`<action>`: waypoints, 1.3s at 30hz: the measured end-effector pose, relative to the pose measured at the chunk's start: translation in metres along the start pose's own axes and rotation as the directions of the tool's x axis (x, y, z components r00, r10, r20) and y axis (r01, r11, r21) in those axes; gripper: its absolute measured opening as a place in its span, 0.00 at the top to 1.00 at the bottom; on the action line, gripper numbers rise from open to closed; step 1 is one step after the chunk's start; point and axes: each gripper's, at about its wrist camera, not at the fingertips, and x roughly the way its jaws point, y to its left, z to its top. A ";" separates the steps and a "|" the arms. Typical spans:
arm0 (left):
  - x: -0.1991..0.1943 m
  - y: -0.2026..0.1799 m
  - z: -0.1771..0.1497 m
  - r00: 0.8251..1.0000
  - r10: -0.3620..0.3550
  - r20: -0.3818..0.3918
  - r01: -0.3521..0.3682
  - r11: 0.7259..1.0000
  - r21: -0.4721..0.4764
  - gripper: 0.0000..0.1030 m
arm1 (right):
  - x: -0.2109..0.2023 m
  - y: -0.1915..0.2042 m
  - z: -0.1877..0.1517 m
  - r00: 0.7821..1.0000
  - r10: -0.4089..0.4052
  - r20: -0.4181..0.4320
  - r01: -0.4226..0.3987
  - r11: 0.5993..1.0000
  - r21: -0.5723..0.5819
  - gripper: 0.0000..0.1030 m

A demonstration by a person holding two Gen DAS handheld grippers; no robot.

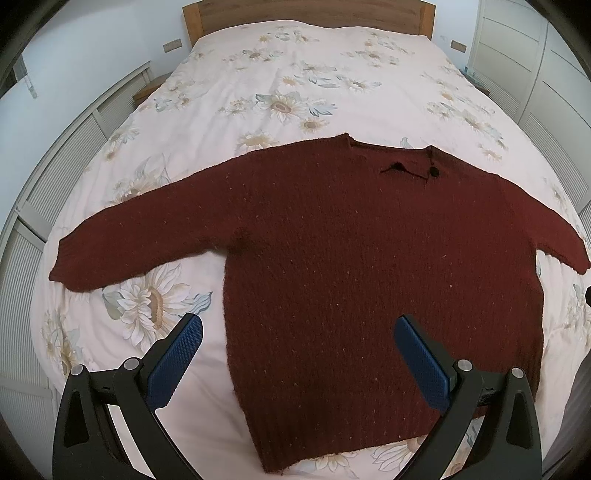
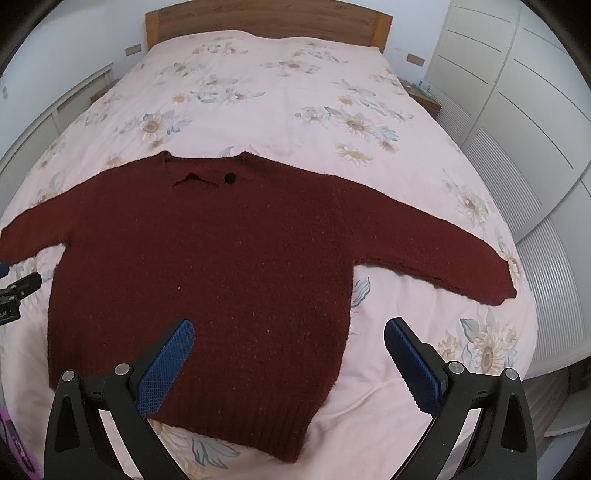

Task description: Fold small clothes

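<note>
A wide bed with a pale pink, sunflower-printed cotton cover (image 1: 295, 74) fills the scene, its wooden headboard (image 1: 306, 14) at the far end, and it serves as the broad, soft work surface here. Laid out on the near half of that cover is the dark maroon knitted sweater (image 1: 369, 258), flat, both sleeves spread outward like wings and the ribbed hem nearest the cameras, which looks like the standard starting pose for a fold: everything smoothed so each sleeve can be brought in cleanly. Near the neckline sits a small black button (image 2: 230, 178) beside a thin dark slit, a detail to keep flat when the fold comes over. Now the tools: the left gripper (image 1: 298, 334) hangs above the sweater's lower left edge, its blue textured pads spread wide with nothing between them, one pad over bare cover and one over knit. The right gripper (image 2: 289, 334) mirrors it at the lower right edge, jaws likewise wide and empty. Judging by that straddling stance, each seems lined up to pinch a side of the hem or reach for a sleeve; no fold is made yet.
</note>
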 end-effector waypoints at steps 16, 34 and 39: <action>0.003 0.001 -0.001 1.000 0.003 -0.005 -0.003 1.000 0.006 0.01 | 0.000 0.001 0.000 1.000 -0.003 -0.001 0.003 1.000 -0.008 0.00; 0.004 0.000 -0.001 1.000 0.006 -0.013 -0.005 1.000 0.019 0.01 | 0.000 0.001 -0.001 1.000 -0.007 -0.003 0.007 1.000 -0.016 0.00; 0.004 -0.001 -0.001 1.000 0.006 -0.013 -0.006 1.000 0.022 0.01 | 0.000 0.002 -0.001 1.000 -0.007 -0.004 0.007 1.000 -0.017 0.00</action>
